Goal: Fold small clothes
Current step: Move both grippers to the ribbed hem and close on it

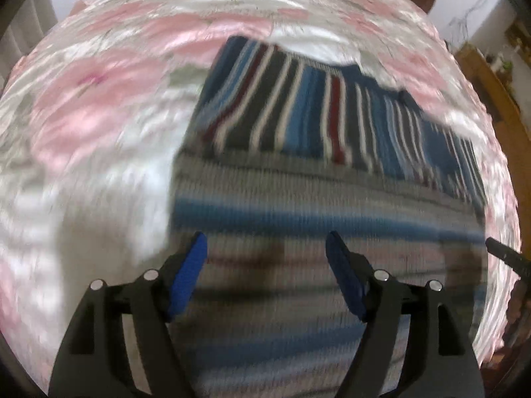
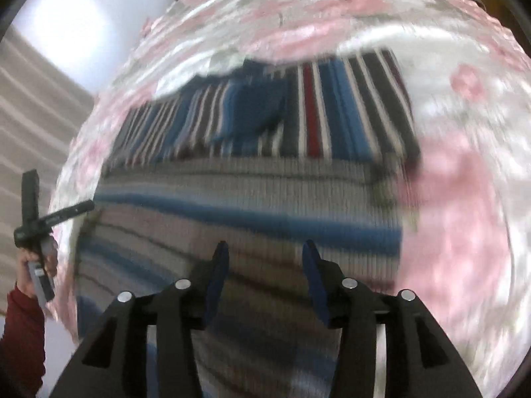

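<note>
One striped garment [image 1: 318,139], two hand-held grippers — left [image 1: 266,242], right [image 2: 264,248] — one floral bedspread [image 1: 99,99]

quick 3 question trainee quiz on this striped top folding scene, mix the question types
1. True or false: the left gripper is shut on cloth.
2. The striped knit top lies on: A) bare wooden table B) pink floral bedspread C) grey carpet
3. Fill in: the near, turned-over part of the top shows pale stripes; the far part shows dark blue, white and ____ stripes.

Key: 1 false, both it and the right gripper stand open above the top. 2 B. 3 red.
</note>
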Demonstrator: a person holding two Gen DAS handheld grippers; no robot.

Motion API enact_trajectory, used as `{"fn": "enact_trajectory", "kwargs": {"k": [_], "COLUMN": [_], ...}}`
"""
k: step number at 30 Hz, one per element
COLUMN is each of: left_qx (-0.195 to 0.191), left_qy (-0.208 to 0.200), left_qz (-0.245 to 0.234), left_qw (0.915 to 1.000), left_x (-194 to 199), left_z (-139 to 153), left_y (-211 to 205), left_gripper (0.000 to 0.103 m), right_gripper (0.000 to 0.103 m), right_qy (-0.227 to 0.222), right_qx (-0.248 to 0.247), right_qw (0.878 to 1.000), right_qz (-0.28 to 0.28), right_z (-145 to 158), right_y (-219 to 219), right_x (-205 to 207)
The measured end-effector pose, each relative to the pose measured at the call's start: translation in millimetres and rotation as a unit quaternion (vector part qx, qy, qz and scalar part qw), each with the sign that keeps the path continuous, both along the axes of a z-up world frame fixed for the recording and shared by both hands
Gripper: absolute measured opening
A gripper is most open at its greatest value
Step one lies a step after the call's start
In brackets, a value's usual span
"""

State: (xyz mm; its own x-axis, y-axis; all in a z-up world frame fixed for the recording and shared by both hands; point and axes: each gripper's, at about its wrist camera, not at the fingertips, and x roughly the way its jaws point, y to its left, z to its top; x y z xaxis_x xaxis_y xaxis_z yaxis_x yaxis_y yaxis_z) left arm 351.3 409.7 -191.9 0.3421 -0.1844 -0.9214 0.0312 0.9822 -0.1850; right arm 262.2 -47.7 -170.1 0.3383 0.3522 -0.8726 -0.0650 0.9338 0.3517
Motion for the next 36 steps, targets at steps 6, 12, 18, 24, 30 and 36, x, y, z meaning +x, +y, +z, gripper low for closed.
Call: {"fn": "enact_trajectory", "kwargs": {"k": [6, 12, 18, 24, 30, 36], "left_qx": [0.040, 0.017, 0.001, -0.016, -0.009, -0.016], "left_qy": [0.015, 0.049, 0.063, 0.065, 0.070, 0.072], "left_qz": [-0.009, -0.008, 0.003, 0.003, 0.000, 0.026], "left_qw": [0.9991, 0.9986, 0.9980, 0.9977, 0.9975, 0.9969], "left_x": [-86, -145, -175, -187, -187, -190], "left_z": [2, -9, -22, -26, -28, -25], "left_y": [11, 24, 22, 14, 4, 13], "left_gripper": [0.084, 0.087, 0.087, 0.086, 0.079, 0.057], "right_gripper": [0.058, 0.064, 0.064, 0.064, 0.058, 0.044], "right_qy": [0.031, 0.053, 0.068, 0.074, 0.086, 0.088], "right_qx": [-0.009, -0.012, -0.010, -0.001, 0.028, 0.034], "right_qw": [0.999, 0.998, 0.997, 0.996, 0.995, 0.995], "right_qz": [-0.010, -0.021, -0.034, -0.041, -0.042, -0.034], "right_z": [-5, -13, -20, -23, -34, -36], "right_y": [-2, 4, 7, 6, 11, 21], "right_x": [-89, -149, -181, -199, -201, -198]}}
